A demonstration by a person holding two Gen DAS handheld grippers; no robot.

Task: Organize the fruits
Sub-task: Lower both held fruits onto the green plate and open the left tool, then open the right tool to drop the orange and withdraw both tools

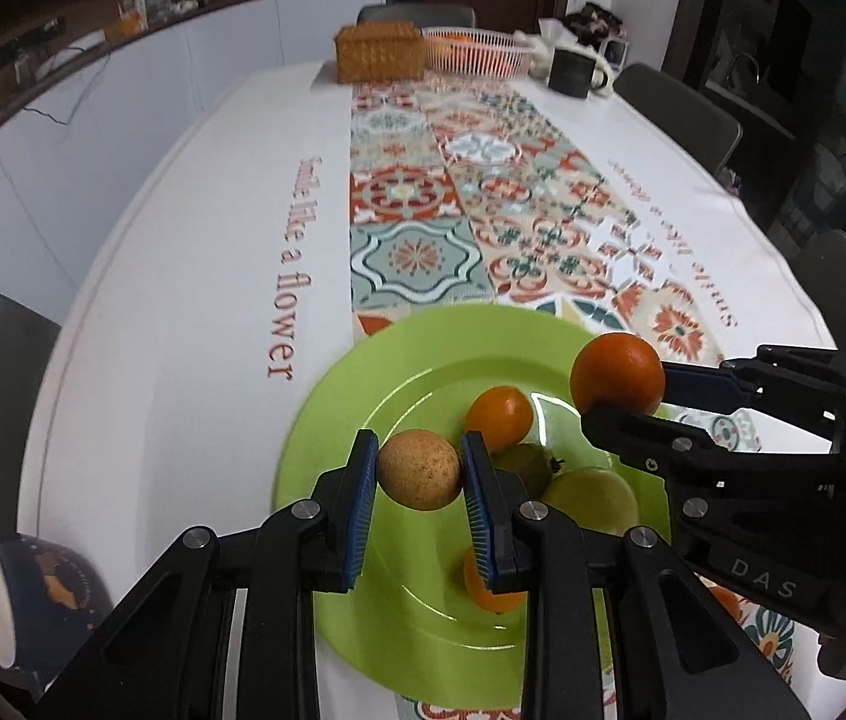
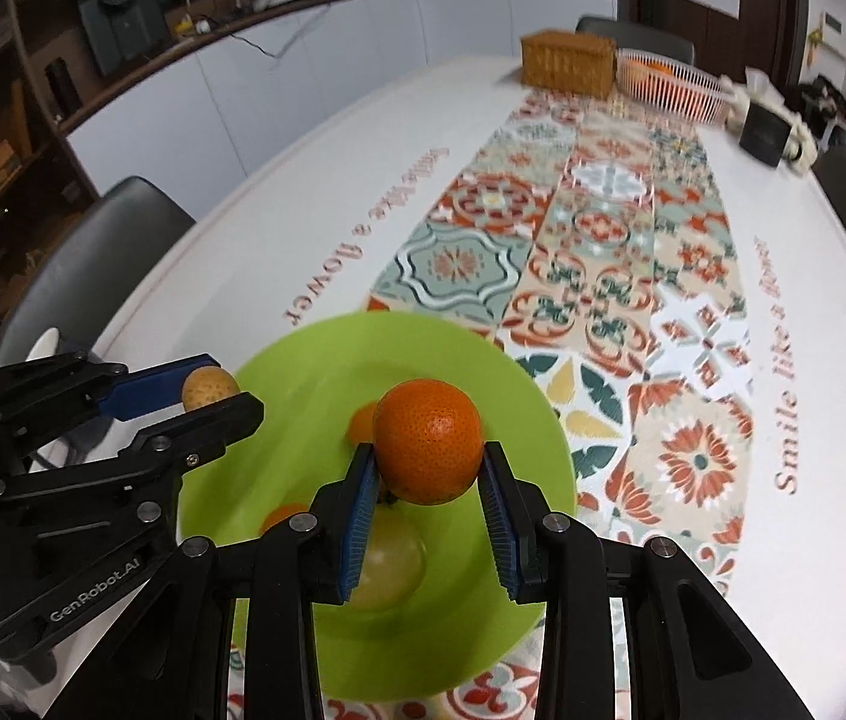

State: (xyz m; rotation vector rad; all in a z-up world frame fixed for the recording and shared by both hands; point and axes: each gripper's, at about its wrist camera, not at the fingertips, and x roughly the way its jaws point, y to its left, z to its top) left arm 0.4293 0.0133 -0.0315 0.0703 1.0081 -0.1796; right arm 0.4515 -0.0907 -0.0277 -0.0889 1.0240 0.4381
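Note:
A green plate (image 1: 363, 396) lies at the near end of the table and also shows in the right wrist view (image 2: 279, 384). My left gripper (image 1: 420, 468) is shut on a tan speckled round fruit (image 1: 419, 469) above the plate; it shows from the right wrist view too (image 2: 210, 389). My right gripper (image 2: 426, 468) is shut on a large orange (image 2: 428, 441), held above the plate's right side (image 1: 618, 375). On the plate lie a small orange (image 1: 498, 417), a pale green fruit (image 1: 594, 498), a dark green fruit (image 1: 525, 465) and another orange (image 1: 486, 591).
A dark mug with a white inside (image 1: 21, 594) stands left of the plate. At the far end stand a wicker box (image 1: 380, 51), a white wire basket holding oranges (image 1: 474, 51) and a black mug (image 1: 573, 73). Grey chairs (image 2: 93, 252) ring the table.

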